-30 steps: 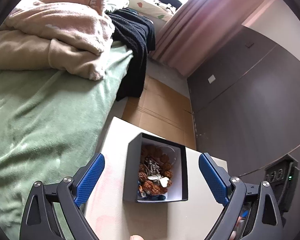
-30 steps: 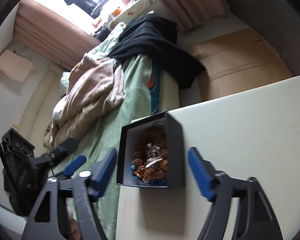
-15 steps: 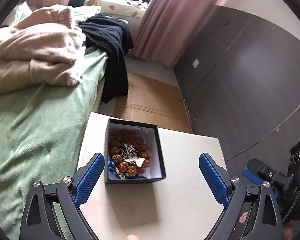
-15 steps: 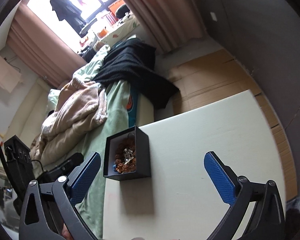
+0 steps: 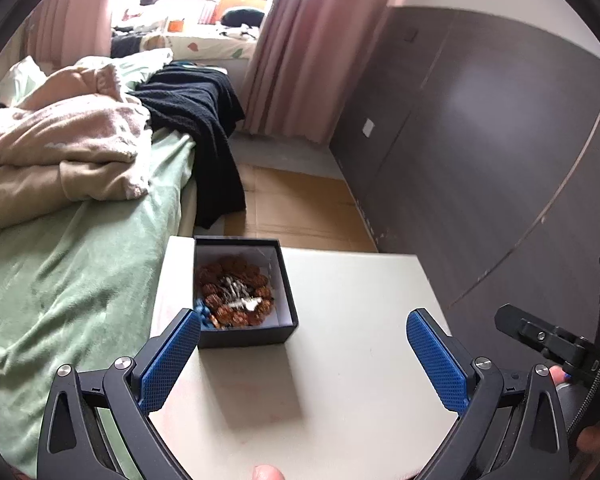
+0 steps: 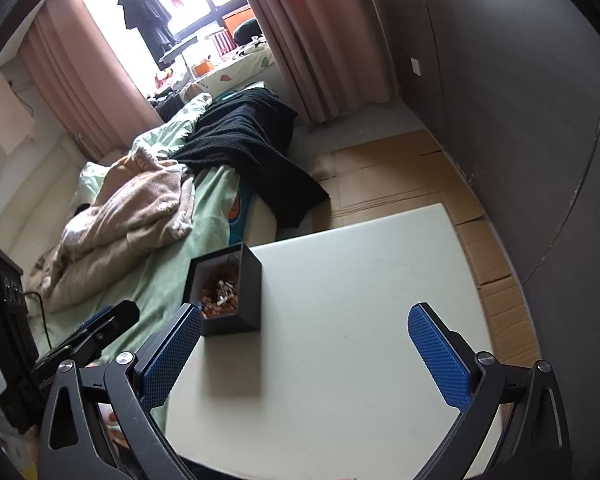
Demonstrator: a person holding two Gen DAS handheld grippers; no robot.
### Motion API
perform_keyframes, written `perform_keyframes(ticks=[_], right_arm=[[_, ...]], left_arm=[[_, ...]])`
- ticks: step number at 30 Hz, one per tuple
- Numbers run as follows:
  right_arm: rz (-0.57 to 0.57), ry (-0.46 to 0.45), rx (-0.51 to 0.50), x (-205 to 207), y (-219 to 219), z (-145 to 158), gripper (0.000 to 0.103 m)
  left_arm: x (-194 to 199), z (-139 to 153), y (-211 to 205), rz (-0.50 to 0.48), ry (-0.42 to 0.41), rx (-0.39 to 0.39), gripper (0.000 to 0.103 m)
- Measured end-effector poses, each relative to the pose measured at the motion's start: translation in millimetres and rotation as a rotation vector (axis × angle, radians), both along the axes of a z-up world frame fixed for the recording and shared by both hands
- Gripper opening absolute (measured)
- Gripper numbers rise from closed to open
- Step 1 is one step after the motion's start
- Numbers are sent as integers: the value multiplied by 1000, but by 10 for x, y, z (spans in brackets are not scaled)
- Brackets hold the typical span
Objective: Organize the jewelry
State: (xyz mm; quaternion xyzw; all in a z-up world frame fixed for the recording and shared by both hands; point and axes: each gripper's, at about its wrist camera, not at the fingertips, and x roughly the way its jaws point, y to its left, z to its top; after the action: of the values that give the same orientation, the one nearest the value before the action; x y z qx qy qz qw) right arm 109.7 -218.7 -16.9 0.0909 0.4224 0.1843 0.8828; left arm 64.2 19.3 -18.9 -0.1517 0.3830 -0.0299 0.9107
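Note:
An open black box (image 5: 246,338) stands at the left edge of a small white table (image 5: 360,320). It holds a tangle of jewelry (image 5: 232,296): brown bead strands, a silver piece and some blue beads. My left gripper (image 5: 302,320) hovers above the table, nearer than the box, its jaws opening with nothing between them. In the right wrist view the same box (image 6: 248,280), with the jewelry (image 6: 220,290) inside, sits just beyond the left finger. My right gripper (image 6: 306,312) is open and empty over the bare table (image 6: 360,280).
A bed with a green sheet (image 5: 68,272), a beige blanket (image 5: 60,148) and a black knit garment (image 5: 196,120) borders the table's left side. Flattened cardboard (image 5: 300,204) covers the floor beyond. A dark wardrobe wall (image 5: 480,160) runs along the right.
Both grippers have drawn back and up from the box, which now looks smaller and farther off. Their jaws have spread wider. The box has stayed in place on the table.

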Motion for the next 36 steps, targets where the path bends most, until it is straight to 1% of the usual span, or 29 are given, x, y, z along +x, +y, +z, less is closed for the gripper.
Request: perform_keyframes(ticks=[5, 9, 13, 19, 31, 36], right_arm=[[-15, -11, -30, -135, -133, 30, 103], [-27, -27, -18, -246, -271, 94, 103], [-28, -49, -37, -327, -328, 145, 103], [-28, -54, -45, -376, -345, 164, 103], [8, -73, -69, -486, -274, 203, 103], [7, -72, -73, -501, -284, 201, 103]], left_arm=[[-133, 97, -171, -28, -32, 62, 103], [-209, 170, -218, -42, -46, 53, 103], [-248, 219, -257, -49, -52, 86, 103], [-320, 270, -260, -53, -67, 100, 103], [-357, 299, -177, -38, -73, 74, 103], [-374, 311, -194, -42, -79, 80, 103]])
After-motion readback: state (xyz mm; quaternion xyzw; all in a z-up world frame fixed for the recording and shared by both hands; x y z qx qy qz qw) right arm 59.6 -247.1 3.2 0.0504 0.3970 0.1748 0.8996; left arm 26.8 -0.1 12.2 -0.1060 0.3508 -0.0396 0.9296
